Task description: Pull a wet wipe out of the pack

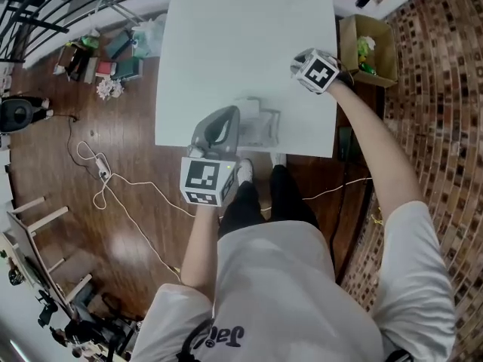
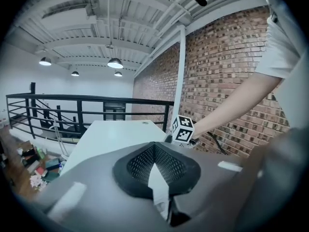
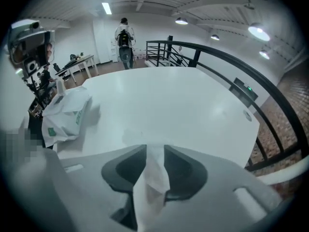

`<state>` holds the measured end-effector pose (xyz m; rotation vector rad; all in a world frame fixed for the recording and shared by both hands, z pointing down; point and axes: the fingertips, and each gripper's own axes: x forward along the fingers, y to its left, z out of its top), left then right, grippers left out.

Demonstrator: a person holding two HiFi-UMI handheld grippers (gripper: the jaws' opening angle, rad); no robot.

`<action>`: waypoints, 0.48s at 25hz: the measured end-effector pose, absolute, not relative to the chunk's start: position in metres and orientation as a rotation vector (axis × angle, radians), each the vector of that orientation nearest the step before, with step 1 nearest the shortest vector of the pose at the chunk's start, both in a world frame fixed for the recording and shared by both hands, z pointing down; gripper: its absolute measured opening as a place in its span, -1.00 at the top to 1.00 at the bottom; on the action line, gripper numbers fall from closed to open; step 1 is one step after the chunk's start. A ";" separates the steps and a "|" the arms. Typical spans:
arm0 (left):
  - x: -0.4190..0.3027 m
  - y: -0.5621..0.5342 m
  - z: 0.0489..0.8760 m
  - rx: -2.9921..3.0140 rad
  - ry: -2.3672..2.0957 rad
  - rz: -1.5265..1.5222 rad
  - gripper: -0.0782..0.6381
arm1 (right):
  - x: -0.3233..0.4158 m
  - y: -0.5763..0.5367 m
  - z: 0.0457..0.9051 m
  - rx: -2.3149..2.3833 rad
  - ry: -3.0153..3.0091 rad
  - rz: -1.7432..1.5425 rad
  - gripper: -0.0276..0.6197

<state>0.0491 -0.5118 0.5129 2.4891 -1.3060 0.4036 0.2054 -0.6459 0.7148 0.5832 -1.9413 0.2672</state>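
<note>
The wet wipe pack (image 1: 260, 125), white with green print, lies crumpled near the front edge of the white table (image 1: 241, 36); in the right gripper view the pack (image 3: 65, 112) is at the left. My left gripper (image 1: 226, 119) is at the pack's left end, and in its own view the left gripper (image 2: 154, 151) has its jaws together on a thin white strip of the pack. Farther back on the right, my right gripper (image 1: 306, 66) points down at the table. In its own view a pulled-out white wipe (image 3: 153, 182) hangs loosely in the right gripper (image 3: 154, 151), whose jaws stand slightly apart.
An open cardboard box (image 1: 370, 47) with items stands off the table's right side. Clutter (image 1: 106, 59) and a white cable (image 1: 113, 187) lie on the wooden floor at the left. A black railing (image 3: 217, 57) runs beyond the table. A person (image 3: 125, 42) stands far off.
</note>
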 end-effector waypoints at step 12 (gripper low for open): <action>-0.003 -0.487 0.494 2.546 -1.292 0.297 0.74 | 0.173 -0.620 0.577 0.720 -2.134 0.092 0.56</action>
